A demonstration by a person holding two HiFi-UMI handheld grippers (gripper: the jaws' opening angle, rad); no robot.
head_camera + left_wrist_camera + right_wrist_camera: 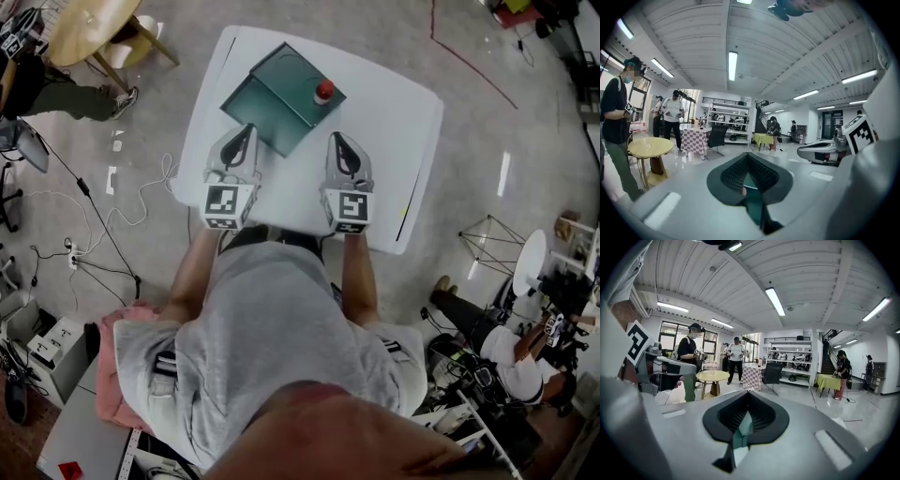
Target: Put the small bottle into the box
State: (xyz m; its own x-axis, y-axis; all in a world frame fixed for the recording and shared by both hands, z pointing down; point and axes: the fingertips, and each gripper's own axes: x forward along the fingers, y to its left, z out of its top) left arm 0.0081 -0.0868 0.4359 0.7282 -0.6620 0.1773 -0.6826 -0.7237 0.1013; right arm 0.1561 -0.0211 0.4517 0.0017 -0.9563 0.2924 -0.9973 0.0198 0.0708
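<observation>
As two tools (247, 131) (337, 141) hover: one bottle (323, 91), one box (277, 82).

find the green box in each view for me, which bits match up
Head view: the green box sits top centre, on the white table.
Left gripper view: only a teal sliver low centre, seen past the jaws; probably the box.
Right gripper view: likewise a teal sliver low centre.
Shared landmark: the round yellow table.

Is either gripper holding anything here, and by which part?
Nothing is held. The left gripper and right gripper have their jaws together and empty; the small bottle stands untouched at the box.
</observation>
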